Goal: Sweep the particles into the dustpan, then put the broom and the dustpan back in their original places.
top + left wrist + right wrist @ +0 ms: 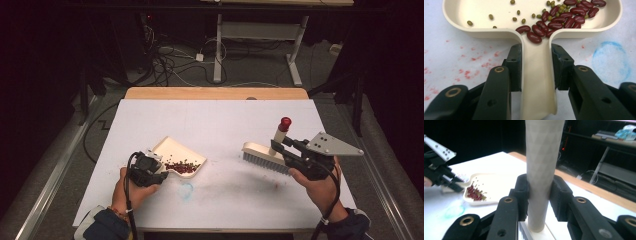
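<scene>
White-covered table (215, 120) in a dark room.
Left gripper (536, 58) clamps the cream plastic dustpan's (176, 152) handle; right gripper (539, 192) clamps the cream brush's (265, 152) handle.

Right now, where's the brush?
High view: the brush is right of centre over the table, its handle clamped in the right tongs, well right of the dustpan.

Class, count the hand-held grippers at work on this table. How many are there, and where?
2. The left gripper clamps the dustpan handle; the right gripper clamps the brush handle.
</scene>
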`<state>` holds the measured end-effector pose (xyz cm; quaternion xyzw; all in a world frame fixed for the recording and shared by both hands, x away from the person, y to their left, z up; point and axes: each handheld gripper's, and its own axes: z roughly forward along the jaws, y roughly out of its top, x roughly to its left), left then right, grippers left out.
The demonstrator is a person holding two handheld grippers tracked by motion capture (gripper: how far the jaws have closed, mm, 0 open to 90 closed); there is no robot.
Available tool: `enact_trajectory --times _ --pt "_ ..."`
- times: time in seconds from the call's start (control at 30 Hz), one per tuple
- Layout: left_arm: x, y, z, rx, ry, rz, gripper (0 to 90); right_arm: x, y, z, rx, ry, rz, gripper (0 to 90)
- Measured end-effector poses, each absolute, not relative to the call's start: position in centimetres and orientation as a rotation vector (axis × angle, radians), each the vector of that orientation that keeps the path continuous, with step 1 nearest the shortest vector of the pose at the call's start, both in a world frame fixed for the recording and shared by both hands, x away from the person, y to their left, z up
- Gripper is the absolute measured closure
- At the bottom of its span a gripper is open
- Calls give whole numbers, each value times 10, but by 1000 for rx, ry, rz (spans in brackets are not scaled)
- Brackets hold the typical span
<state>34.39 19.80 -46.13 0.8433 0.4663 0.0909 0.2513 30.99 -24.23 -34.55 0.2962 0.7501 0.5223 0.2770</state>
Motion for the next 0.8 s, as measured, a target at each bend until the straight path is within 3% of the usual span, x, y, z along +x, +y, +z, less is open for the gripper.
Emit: enact_trajectory --times 0.5,0.8 --pt "342 218 -461 2242 1341 267 639 291 -272 -341 806 2229 1333 702" --pt "346 211 -472 2235 1381 307 637 317 -281 -358 938 2335 1292 701"
